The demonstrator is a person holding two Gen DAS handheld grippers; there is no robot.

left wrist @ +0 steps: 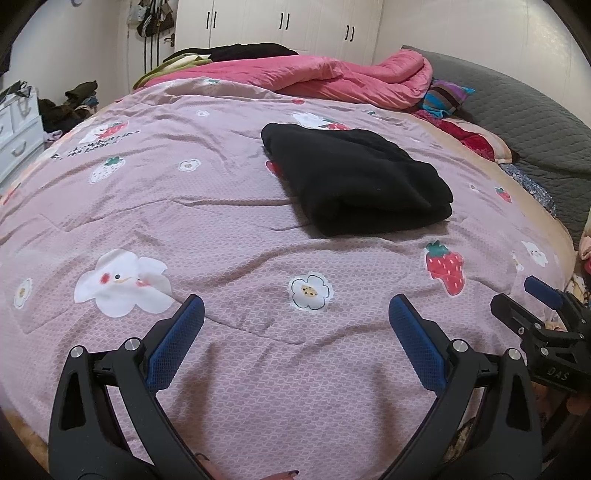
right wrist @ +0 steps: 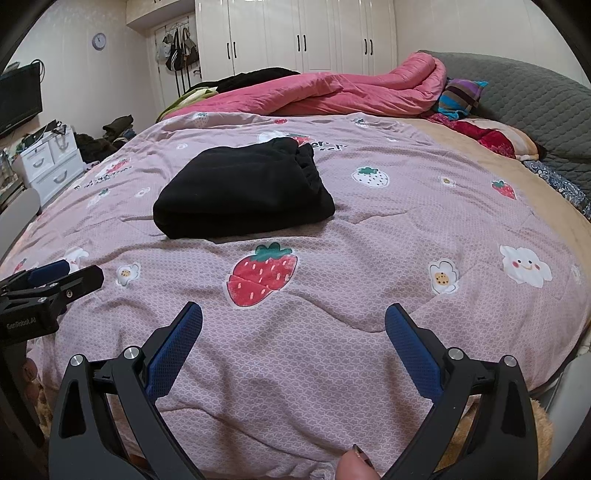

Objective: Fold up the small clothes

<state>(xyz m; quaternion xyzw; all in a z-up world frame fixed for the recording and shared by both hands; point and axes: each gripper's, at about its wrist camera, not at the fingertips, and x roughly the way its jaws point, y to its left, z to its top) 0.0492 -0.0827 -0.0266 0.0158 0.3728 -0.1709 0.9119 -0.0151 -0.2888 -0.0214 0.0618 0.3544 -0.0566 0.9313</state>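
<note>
From the left wrist view I see the folded black garment [left wrist: 354, 177] lying on the pink printed bedspread [left wrist: 229, 229], a little above and right of the frame's centre. It is a thick flat bundle, and its long axis runs diagonally from the upper left toward the lower right of that frame, with the rounded folded edge facing the lower right. In the right wrist view the same black garment [right wrist: 240, 192] sits left of centre in the upper half, its long axis running from lower left up toward upper right, and a bunched, gathered edge shows at its upper right end.

My left gripper [left wrist: 295, 321] hangs over the bedspread at the bottom of its frame, blue-padded fingers [left wrist: 177, 343] spread wide with nothing between them, well apart from the garment. My right gripper [right wrist: 293, 328] hangs likewise over the bedspread [right wrist: 332, 295], fingers wide apart and holding nothing, just below a printed strawberry [right wrist: 264, 275]. Each gripper shows at the edge of the other's view: the right gripper [left wrist: 543, 317] at the lower right, the left gripper [right wrist: 48, 284] at the mid left.

A rumpled pink duvet [left wrist: 332, 77] lies along the top of the bed, with white wardrobes [right wrist: 303, 33] behind.
</note>
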